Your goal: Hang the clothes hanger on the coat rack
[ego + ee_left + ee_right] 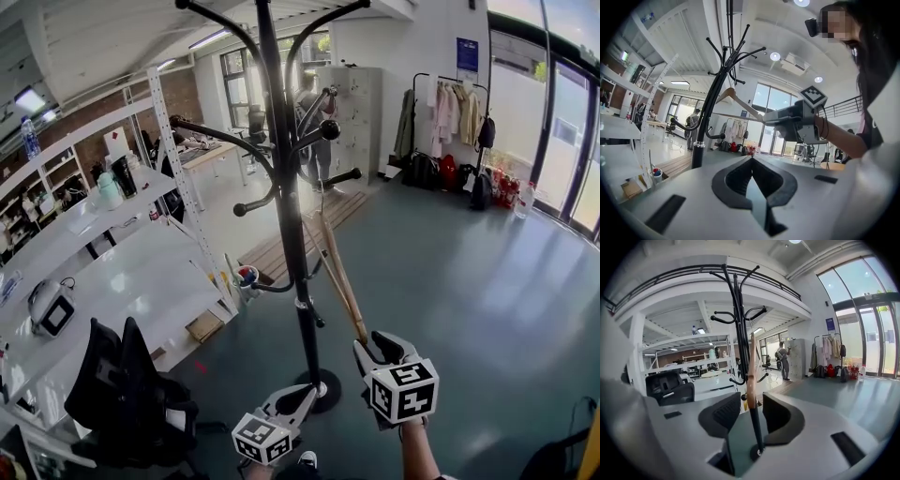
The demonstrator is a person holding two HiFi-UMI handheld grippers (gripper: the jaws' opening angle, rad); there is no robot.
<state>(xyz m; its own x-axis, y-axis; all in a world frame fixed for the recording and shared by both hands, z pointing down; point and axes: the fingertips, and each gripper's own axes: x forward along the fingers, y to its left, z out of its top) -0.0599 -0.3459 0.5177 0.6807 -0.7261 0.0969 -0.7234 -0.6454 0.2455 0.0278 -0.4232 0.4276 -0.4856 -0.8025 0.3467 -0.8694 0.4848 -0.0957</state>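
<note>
- Two grippers show low in the head view, and the left gripper [751, 161] sits nearer the person than the right gripper [373, 345].
- The right gripper's jaws stand wide apart, released. The wooden clothes hanger [343, 274] runs up between them, and neither pad presses on it.
- One end of the hanger sits right at the right gripper's fingertips. From there it slants up and away to the arms of the black coat rack [289, 216]. Its hook I cannot make out.
- The rack's pole stands straight ahead of the right gripper, behind the hanger. Its round base [325, 389] lies just ahead of the left gripper's tips.
- The left gripper's jaws are clenched together with nothing in them. It points just right of the rack's pole, with the right gripper off to its right.
- White shelving [112, 253] and a black office chair [127, 389] are to the left gripper's left. A garment rail with clothes [448, 112] stands far ahead of the right gripper, to its right.
</note>
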